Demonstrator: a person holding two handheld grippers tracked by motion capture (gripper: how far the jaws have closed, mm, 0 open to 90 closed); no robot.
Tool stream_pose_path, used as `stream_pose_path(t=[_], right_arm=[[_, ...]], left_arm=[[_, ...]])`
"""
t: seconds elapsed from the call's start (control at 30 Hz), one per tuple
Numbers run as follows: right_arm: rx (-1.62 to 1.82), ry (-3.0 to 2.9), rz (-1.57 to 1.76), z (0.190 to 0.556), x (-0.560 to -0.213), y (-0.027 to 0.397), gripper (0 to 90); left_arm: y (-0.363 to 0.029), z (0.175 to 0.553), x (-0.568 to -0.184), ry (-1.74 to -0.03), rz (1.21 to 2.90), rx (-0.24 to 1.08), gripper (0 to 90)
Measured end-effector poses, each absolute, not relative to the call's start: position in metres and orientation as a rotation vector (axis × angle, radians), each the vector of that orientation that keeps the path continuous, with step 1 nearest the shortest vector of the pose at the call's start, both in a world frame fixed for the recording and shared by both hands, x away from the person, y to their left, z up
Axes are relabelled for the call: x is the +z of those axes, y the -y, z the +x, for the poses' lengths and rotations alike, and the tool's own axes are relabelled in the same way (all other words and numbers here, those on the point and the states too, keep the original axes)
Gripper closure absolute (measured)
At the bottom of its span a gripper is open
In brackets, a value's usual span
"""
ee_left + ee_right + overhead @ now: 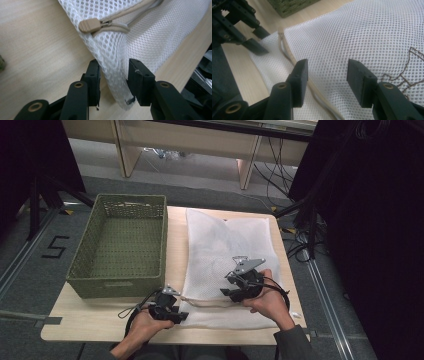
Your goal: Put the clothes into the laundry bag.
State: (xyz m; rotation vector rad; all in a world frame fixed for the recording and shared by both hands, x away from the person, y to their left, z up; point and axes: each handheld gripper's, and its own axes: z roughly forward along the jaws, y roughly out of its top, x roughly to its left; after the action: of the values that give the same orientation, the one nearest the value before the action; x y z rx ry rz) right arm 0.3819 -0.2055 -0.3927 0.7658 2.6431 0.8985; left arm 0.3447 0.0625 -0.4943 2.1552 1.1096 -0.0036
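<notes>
A white mesh laundry bag (220, 245) lies flat on the right half of the wooden table (95, 320). Its beige zipper pull (89, 25) sits at the near left corner, with the zipper (287, 53) running along the near edge. My left gripper (182, 316) (113, 65) stands open around that corner, a fold of mesh between its pads without being pinched. My right gripper (228, 291) (328, 65) hovers open above the bag's near part, with nothing between its pads. In the right gripper view the left gripper (262, 41) appears at the upper left.
An empty green woven basket (165, 235) (289, 6) stands on the left half of the table, beside the bag. Brown stitching (409, 72) marks the mesh to the right of the right gripper. Cables trail from both grippers near the table's front edge.
</notes>
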Motion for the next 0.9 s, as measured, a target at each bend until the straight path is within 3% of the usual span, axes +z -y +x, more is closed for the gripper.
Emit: stream_pose_path(t=[0.27,0.57,0.9], right_arm=[[0.958,-2.658,0.752,0.387,-0.396,0.188,53.3],[0.961,-2.74,0.72,0.393,-0.408,0.149,58.0],[0.959,-2.782,0.712,0.402,-0.424,0.132,64.8]], left_arm=[[-0.066,0.342,-0.496,-1.115,2.162,-0.05,61.5],[-0.065,0.339,-0.496,-1.11,2.128,0.001,78.9],[-0.061,0.338,-0.492,-1.084,2.135,0.059,82.2]])
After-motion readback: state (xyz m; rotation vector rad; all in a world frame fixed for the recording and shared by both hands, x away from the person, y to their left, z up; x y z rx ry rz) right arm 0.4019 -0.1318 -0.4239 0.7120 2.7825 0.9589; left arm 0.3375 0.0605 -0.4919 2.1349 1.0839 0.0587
